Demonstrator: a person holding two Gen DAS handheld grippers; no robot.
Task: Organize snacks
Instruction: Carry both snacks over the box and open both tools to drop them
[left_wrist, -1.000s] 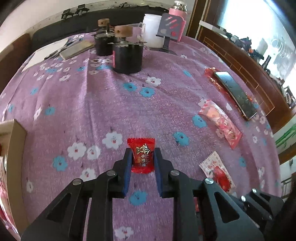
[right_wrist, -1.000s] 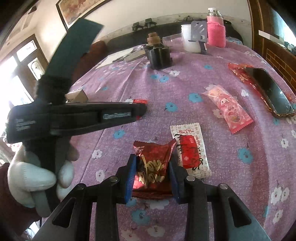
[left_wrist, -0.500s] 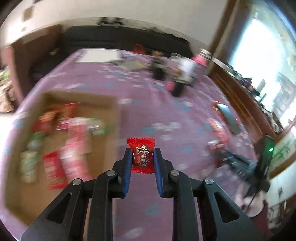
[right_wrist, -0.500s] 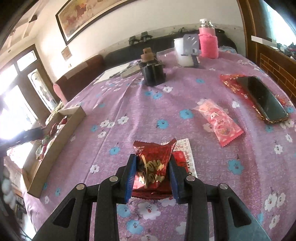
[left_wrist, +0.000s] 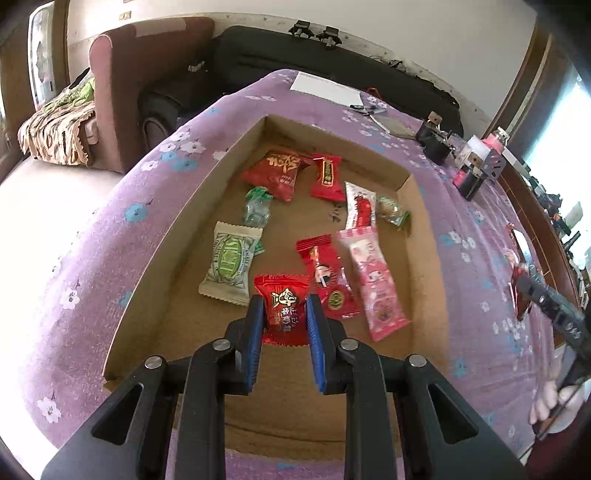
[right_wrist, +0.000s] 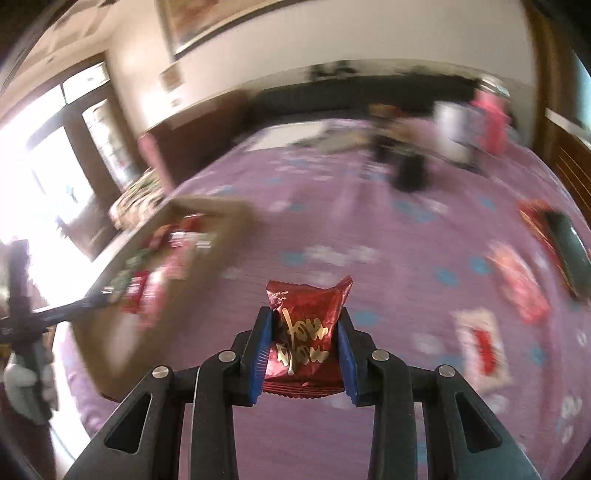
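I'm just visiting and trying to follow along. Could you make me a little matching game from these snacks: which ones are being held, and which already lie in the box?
Things:
1. bright red packet with cartoon face
2. dark red packet with gold writing
3. cream and green packet

Places:
A. lying in the cardboard box
B. in the left hand-held gripper
C. in the right hand-held gripper

Pairs: 1-B, 2-C, 3-A

Window glare; right view motion-blurred
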